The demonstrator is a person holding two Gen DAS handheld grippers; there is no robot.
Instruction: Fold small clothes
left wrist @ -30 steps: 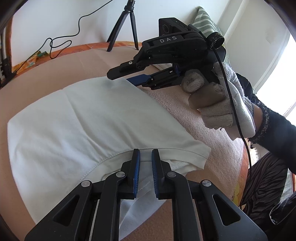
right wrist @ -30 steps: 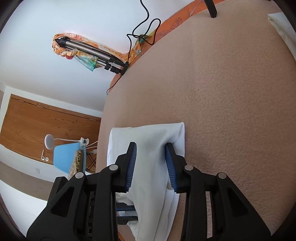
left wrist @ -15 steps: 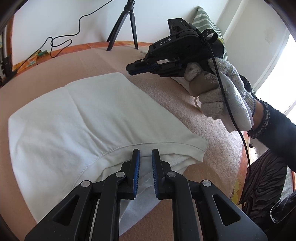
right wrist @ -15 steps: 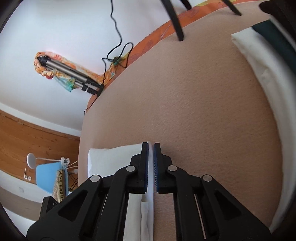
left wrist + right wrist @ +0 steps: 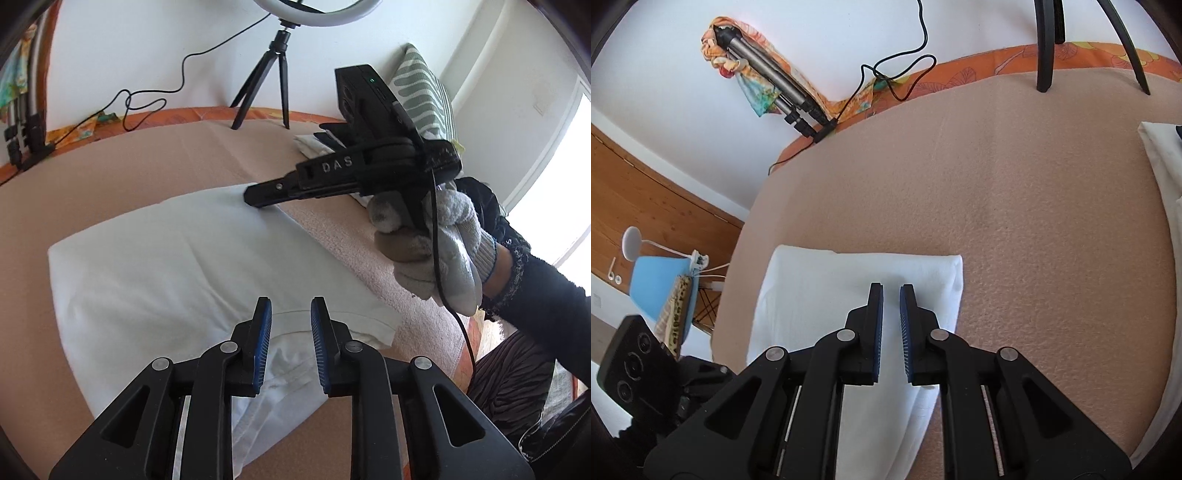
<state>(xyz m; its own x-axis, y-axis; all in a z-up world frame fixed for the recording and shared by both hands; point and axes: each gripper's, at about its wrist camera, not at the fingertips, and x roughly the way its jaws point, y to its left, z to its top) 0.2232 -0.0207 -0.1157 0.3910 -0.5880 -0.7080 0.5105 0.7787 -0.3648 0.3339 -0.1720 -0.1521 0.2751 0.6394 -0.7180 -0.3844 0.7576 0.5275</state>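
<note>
We see the white garment (image 5: 177, 266) folded flat beneath both claws, our left gripper (image 5: 290, 345) slightly parted and empty after just opening, the right gripper (image 5: 891, 332) nearly closed, holding nothing, so any further folding remains.

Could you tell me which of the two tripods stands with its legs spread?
The black tripod under the ring light; the silver tripod leans folded against the wall.

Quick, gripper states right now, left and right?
Left hand-held gripper: open, just been opening, holds nothing.
Right hand-held gripper: barely open, just been opening, holds nothing.
</note>
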